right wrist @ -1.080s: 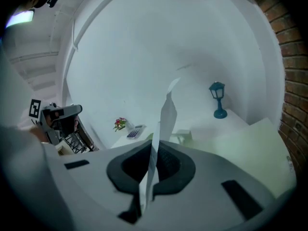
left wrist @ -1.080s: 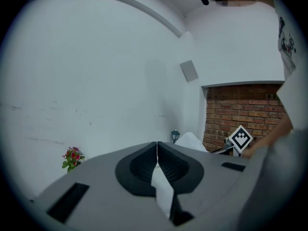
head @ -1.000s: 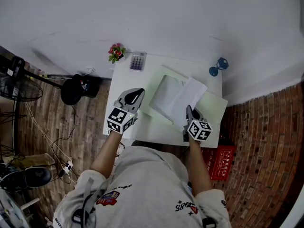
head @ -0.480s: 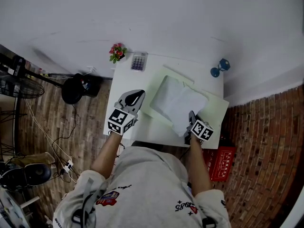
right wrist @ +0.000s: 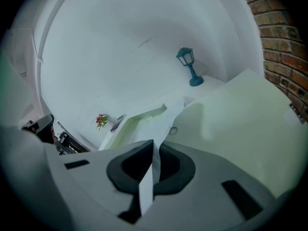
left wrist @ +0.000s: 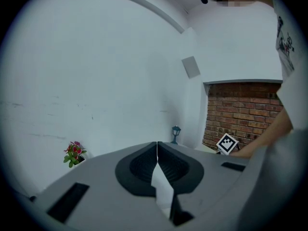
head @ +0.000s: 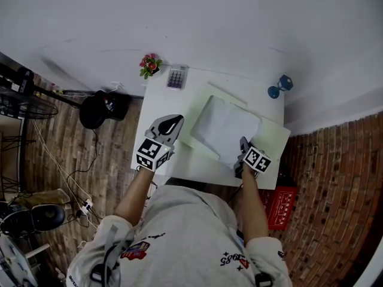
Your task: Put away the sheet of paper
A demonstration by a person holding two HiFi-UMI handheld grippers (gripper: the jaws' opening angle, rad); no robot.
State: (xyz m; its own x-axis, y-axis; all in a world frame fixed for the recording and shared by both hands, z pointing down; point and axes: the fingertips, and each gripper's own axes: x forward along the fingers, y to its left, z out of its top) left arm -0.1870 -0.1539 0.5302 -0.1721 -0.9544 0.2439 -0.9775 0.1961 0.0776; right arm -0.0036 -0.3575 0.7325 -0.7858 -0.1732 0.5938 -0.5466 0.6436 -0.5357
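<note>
Paper sheet (head: 226, 124) is pinched in right hand-held gripper (head: 242, 142); left hand-held gripper (head: 173, 122) closed.

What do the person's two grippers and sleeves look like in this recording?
Both the left gripper and right gripper have pale grey bodies tapering to two jaws lined with black ribbed pads. Each carries a white cube with black square markers. The person wears a pale grey short-sleeved T-shirt with small prints.

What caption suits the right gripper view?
Right tool gripping the sheet at the green folder; blue lamp behind.
</note>
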